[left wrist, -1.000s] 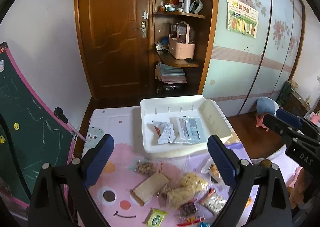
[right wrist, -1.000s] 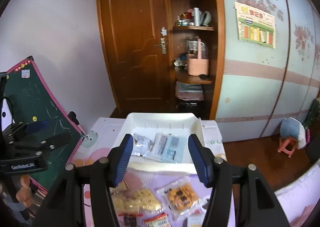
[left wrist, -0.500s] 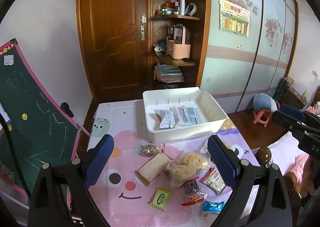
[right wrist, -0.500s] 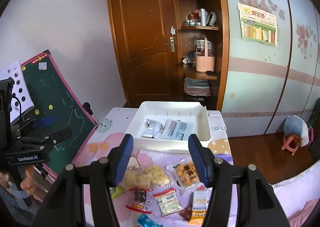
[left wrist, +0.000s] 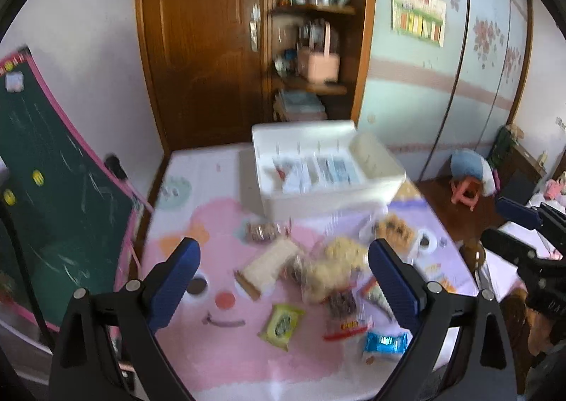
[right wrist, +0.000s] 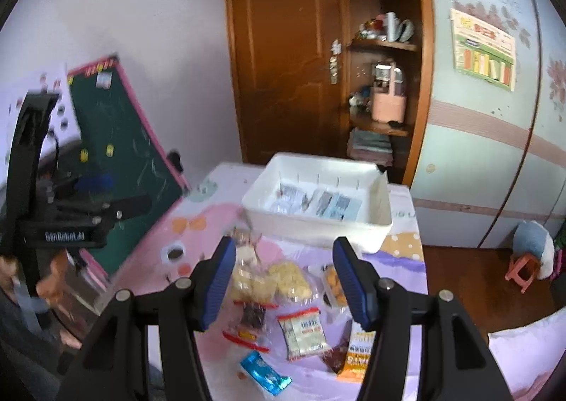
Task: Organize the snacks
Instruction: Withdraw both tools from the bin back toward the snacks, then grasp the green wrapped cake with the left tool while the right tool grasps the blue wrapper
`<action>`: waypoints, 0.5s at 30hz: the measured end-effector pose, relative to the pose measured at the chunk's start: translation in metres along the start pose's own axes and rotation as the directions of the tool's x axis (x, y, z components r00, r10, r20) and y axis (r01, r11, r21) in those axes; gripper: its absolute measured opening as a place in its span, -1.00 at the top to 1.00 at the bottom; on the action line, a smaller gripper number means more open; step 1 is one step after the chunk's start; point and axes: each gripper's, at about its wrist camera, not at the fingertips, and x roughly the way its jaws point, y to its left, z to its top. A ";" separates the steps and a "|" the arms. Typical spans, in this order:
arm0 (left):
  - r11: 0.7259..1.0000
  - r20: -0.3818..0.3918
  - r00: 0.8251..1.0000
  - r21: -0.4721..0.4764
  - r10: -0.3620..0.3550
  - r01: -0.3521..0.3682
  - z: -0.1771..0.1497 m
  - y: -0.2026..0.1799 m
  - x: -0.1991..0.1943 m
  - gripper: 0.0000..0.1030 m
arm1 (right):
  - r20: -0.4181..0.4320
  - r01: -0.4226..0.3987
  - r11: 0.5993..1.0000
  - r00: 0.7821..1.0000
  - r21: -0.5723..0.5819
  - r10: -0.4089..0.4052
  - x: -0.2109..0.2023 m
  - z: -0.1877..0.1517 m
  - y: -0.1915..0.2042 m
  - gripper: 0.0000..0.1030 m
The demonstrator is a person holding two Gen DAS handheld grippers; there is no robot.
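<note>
A white bin (left wrist: 318, 202) stands at the far side of the pink cartoon mat (left wrist: 198, 348) with silvery packets (left wrist: 332, 169) inside. Loose snacks lie in front of it: a brown wafer pack (left wrist: 270, 266), a yellow puff bag (left wrist: 336, 263), a green-yellow packet (left wrist: 282, 326) and a blue packet (left wrist: 385, 344). My left gripper (left wrist: 283, 252) hangs wide open above them, empty. My right gripper (right wrist: 283, 248) is open over the puff bags (right wrist: 272, 280), holding nothing. A white packet (right wrist: 306, 330) and an orange packet (right wrist: 357, 355) lie near it.
A green chalkboard (left wrist: 53, 206) with a pink frame leans at the mat's left edge. Behind the bin are a wooden door (left wrist: 201, 47) and open shelves (left wrist: 311, 89). A small stool (left wrist: 467, 188) stands on the floor to the right. A person's hand (right wrist: 53, 280) holds the left gripper.
Both grippers have drawn back from the bin, so it looks smaller and more loose snacks on the mat show. Neither set of jaws has changed its width.
</note>
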 end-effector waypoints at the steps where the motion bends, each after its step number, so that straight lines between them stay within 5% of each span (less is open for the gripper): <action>1: 1.000 -0.024 1.000 -0.009 -0.004 0.004 -0.009 0.002 0.010 -0.86 | -0.031 -0.012 1.000 0.999 -0.014 0.011 0.009 -0.010 0.001 -0.11; 7: 0.999 -0.199 0.980 -0.051 -0.021 0.011 -0.062 0.010 0.079 -0.85 | -0.213 -0.076 0.994 0.975 -0.083 0.057 0.066 -0.075 0.008 -0.11; 15: 1.000 -0.323 0.946 0.030 0.009 0.000 -0.108 0.006 0.128 -0.85 | -0.416 -0.208 0.970 0.899 -0.129 0.138 0.115 -0.131 0.014 -0.11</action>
